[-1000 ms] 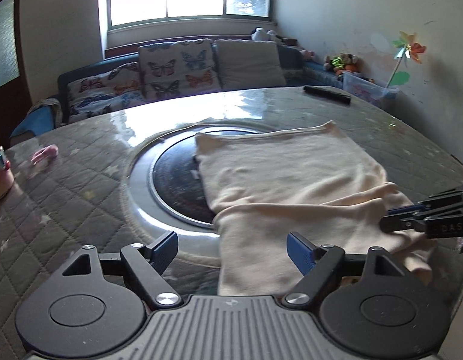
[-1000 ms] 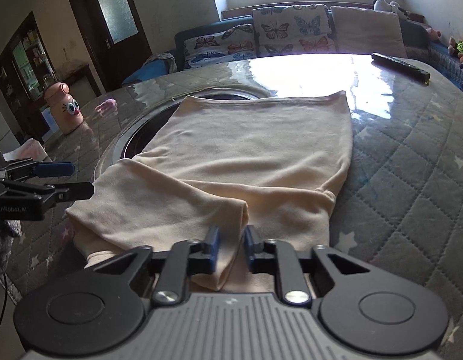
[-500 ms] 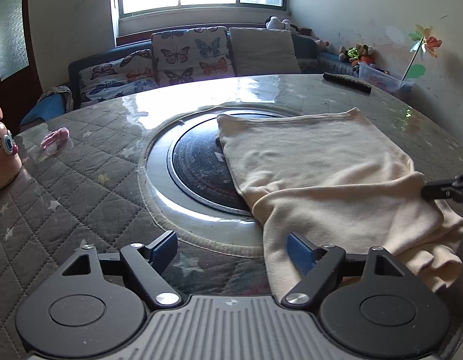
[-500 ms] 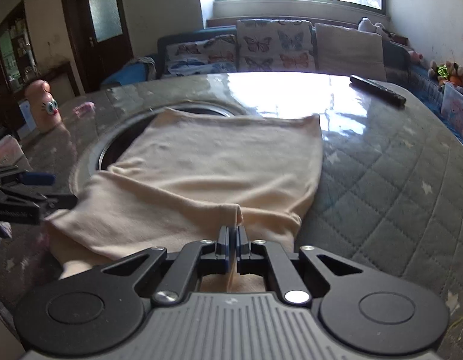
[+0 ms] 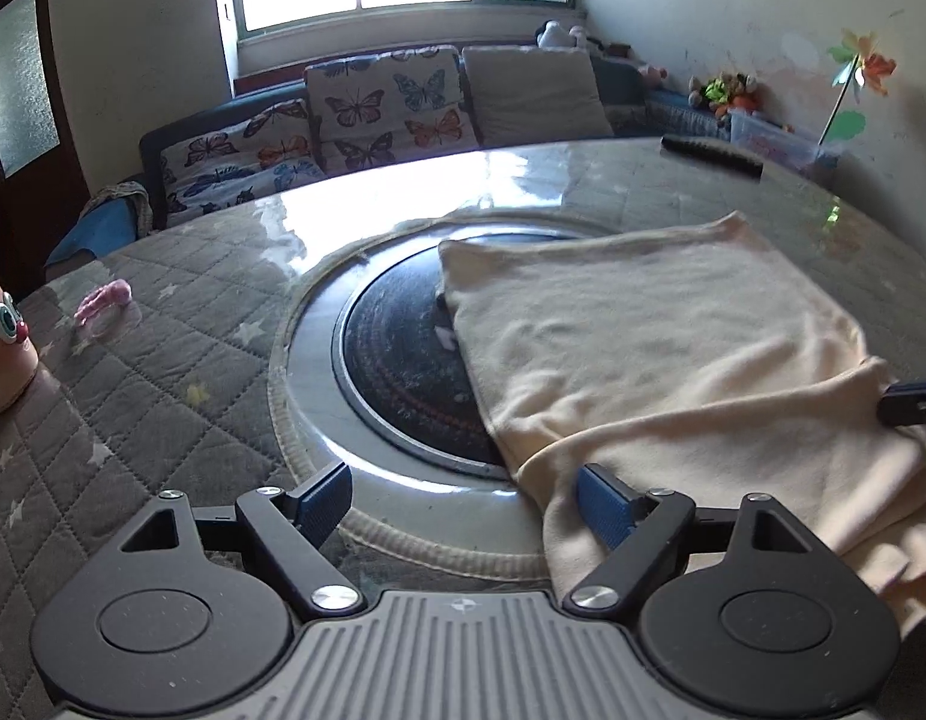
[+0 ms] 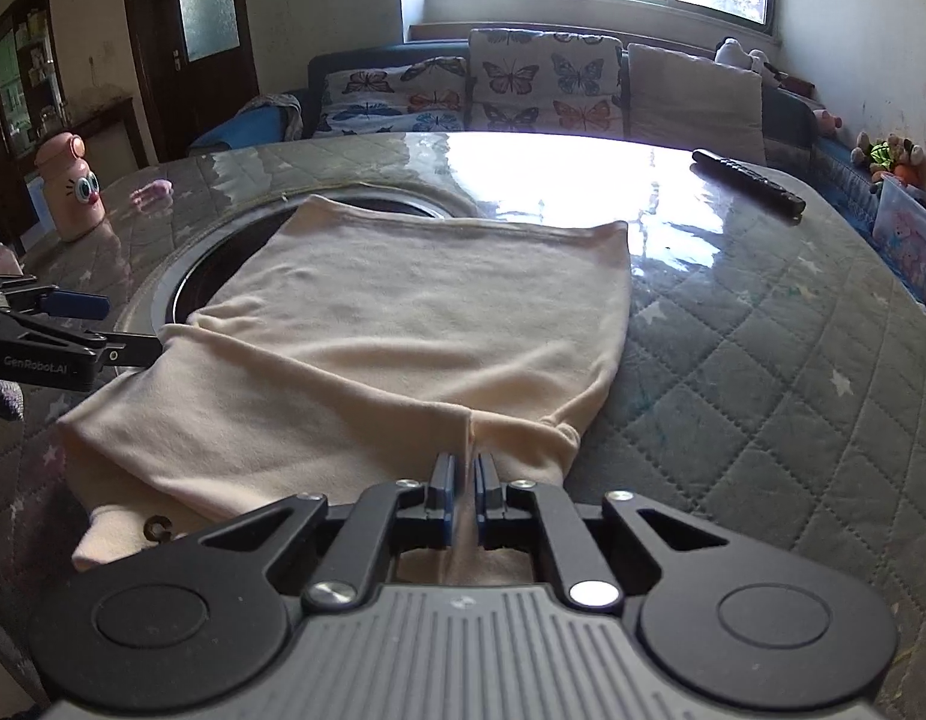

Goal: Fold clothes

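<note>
Sunlit living room, butterfly cushions (image 5: 378, 114) on a sofa under the window: a round quilted table (image 6: 763, 360) with a dark inset disc (image 5: 402, 360) at its centre carries a cream garment (image 6: 414, 324), partly folded, lying over the disc's right part and reaching to the near edge. Its long axis runs from the near edge toward the far side, the straight hem at the far end and a doubled-over layer bunched at the near end.

At the near right corner, the right gripper (image 6: 463, 495) has its blue pads nearly together, pinching a ridge of the cloth's upper layer. The left gripper (image 5: 463, 501) stands wide open at the near left corner; its right finger (image 5: 607, 504) touches or just overlaps the cloth's edge, its left finger (image 5: 321, 498) is over the disc's rim, and it holds nothing.

Judged from this, the next fold turns on that left corner: the cloth lies just right of the open gripper, so a short shift right and a close would match the right side's hold, letting both carry the near end toward the far hem.

A remote (image 6: 748, 180) lies far right, a pink cartoon bottle (image 6: 72, 192) and a small pink item (image 5: 102, 300) far left, all well apart from the garment.
</note>
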`<move>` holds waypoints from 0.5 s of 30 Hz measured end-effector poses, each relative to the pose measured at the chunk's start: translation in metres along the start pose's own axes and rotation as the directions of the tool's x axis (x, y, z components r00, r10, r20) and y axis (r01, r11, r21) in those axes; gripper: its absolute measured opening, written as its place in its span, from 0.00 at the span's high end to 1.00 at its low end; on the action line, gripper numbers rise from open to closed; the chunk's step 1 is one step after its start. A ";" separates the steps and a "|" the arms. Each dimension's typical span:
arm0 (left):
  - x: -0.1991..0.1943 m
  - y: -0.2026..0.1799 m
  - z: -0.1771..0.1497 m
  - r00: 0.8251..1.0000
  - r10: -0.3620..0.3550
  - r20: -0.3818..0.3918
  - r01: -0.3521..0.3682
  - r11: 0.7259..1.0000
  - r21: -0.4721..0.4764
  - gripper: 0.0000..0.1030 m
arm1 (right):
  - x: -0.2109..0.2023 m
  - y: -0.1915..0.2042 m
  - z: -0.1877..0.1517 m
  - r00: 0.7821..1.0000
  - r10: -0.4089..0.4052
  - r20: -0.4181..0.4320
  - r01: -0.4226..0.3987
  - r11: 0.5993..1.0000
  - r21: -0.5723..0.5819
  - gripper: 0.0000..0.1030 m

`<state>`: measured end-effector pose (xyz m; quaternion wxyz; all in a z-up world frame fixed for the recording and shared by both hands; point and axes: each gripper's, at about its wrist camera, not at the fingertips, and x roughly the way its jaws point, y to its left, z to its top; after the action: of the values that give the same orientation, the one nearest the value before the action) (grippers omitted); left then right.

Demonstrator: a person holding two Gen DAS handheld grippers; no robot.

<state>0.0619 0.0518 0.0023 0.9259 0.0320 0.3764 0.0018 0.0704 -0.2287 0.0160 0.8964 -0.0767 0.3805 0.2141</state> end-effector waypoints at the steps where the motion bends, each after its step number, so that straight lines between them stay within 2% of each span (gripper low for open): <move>1: 0.000 0.001 0.000 1.000 0.000 0.000 0.000 1.000 0.000 0.18 | -0.002 -0.001 0.000 1.000 -0.004 0.002 0.004 1.000 -0.009 0.91; 4: -0.007 0.003 0.002 1.000 -0.005 0.016 0.005 1.000 -0.003 0.18 | -0.013 0.001 0.007 0.999 0.001 0.045 0.001 0.999 -0.035 0.89; 7: -0.011 -0.003 0.009 0.999 -0.016 0.043 0.016 1.000 0.011 0.18 | -0.013 0.008 0.014 0.996 0.049 0.070 -0.044 0.997 -0.062 0.89; 12: 0.005 -0.016 0.010 1.000 -0.009 0.016 0.008 0.999 0.045 0.18 | 0.010 0.015 0.016 0.995 0.095 0.038 -0.091 0.992 -0.087 0.89; 15: 0.009 -0.014 0.007 1.000 0.004 0.006 -0.004 0.999 0.053 0.17 | 0.022 0.013 0.010 0.996 0.089 0.009 -0.088 0.992 -0.088 0.89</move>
<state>0.0729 0.0381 0.0004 0.9258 0.0572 0.3735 -0.0064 0.0843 -0.2073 0.0076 0.8841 -0.0974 0.3682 0.2707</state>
